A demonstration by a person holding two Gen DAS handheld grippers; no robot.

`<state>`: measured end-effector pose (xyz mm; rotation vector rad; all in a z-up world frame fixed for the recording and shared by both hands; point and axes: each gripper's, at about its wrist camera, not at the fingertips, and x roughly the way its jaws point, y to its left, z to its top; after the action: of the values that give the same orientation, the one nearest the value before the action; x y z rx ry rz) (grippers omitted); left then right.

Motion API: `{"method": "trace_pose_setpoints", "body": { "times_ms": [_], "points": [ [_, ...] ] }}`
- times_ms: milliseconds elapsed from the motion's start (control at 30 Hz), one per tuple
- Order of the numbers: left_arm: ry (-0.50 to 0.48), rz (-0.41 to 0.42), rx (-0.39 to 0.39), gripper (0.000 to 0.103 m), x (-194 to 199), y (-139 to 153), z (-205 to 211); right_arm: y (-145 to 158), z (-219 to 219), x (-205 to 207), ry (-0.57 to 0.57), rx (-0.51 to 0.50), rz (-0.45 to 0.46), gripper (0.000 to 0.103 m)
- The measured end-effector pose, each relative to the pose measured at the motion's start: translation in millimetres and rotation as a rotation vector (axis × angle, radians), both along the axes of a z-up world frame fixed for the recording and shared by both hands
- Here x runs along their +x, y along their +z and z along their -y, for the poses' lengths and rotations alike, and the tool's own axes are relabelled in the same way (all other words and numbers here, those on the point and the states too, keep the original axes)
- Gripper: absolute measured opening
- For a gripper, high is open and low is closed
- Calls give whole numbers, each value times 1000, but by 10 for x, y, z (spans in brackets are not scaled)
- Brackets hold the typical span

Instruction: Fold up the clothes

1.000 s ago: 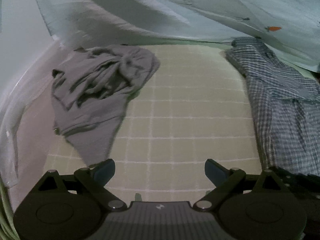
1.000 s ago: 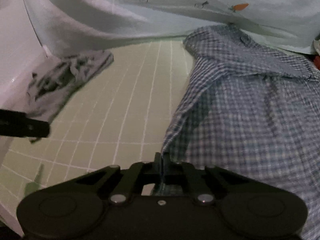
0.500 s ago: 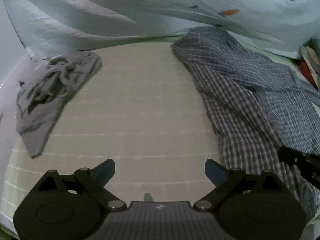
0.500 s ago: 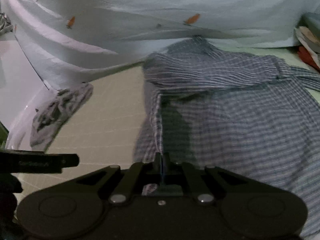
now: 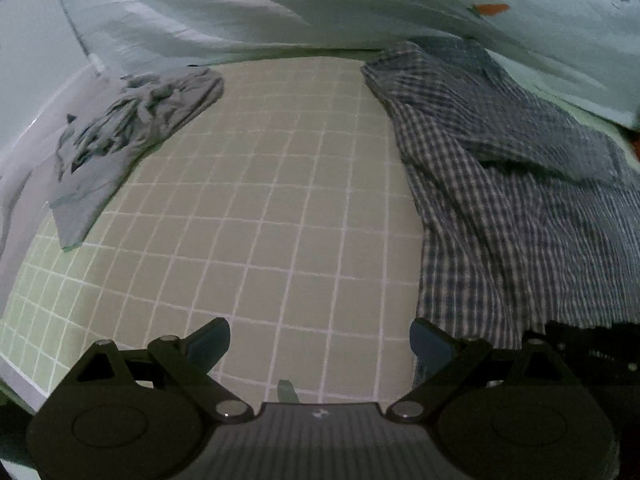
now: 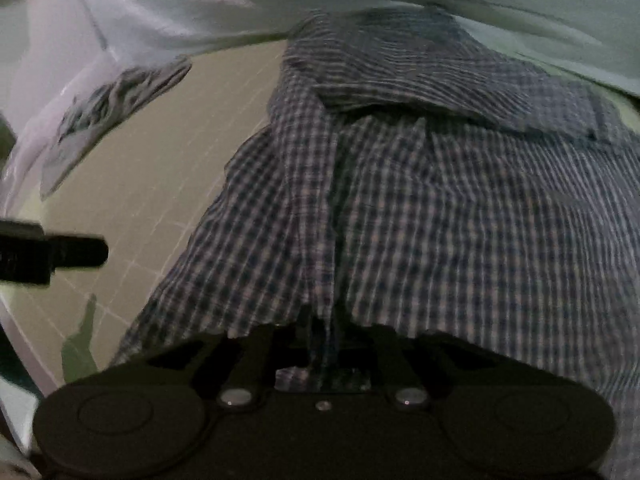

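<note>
A blue-and-white checked shirt [image 5: 512, 184] lies spread on the right of a green gridded sheet [image 5: 272, 208]. It fills the right wrist view [image 6: 440, 208]. My right gripper [image 6: 325, 332] is shut on the shirt's near edge, with cloth draped over its fingers. My left gripper [image 5: 320, 344] is open and empty, low over the bare sheet just left of the shirt's hem. It shows as a dark bar at the left of the right wrist view [image 6: 48, 254]. A crumpled grey garment [image 5: 132, 128] lies at the far left; it also shows in the right wrist view [image 6: 108, 108].
A pale blue cloth with small orange prints [image 5: 360, 4] hangs along the back behind both garments. The sheet's left edge drops off beside the grey garment [image 5: 24, 184].
The right gripper has pulled the checked shirt's edge toward me, so the cloth now covers its fingers. The left gripper has swung back leftward; its view shows more bare sheet.
</note>
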<state>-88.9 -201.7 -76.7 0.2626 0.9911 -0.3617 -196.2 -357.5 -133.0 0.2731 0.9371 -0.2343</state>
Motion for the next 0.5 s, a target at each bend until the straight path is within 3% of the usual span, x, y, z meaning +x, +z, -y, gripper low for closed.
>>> {"method": "trace_pose_setpoints", "body": {
  "times_ms": [200,267,367,500],
  "points": [
    [59,49,-18,97,232,112,87,193,246,-1,-19,-15,86,69],
    [64,49,-18,97,368,86,166,257,399,42,-42,-54,118,90],
    [71,48,-19,97,572,46,284,342,648,97,-77,-115,165,103],
    [78,48,-19,97,848,-11,451,396,1107,160,-143,-178,190,103]
  ]
}}
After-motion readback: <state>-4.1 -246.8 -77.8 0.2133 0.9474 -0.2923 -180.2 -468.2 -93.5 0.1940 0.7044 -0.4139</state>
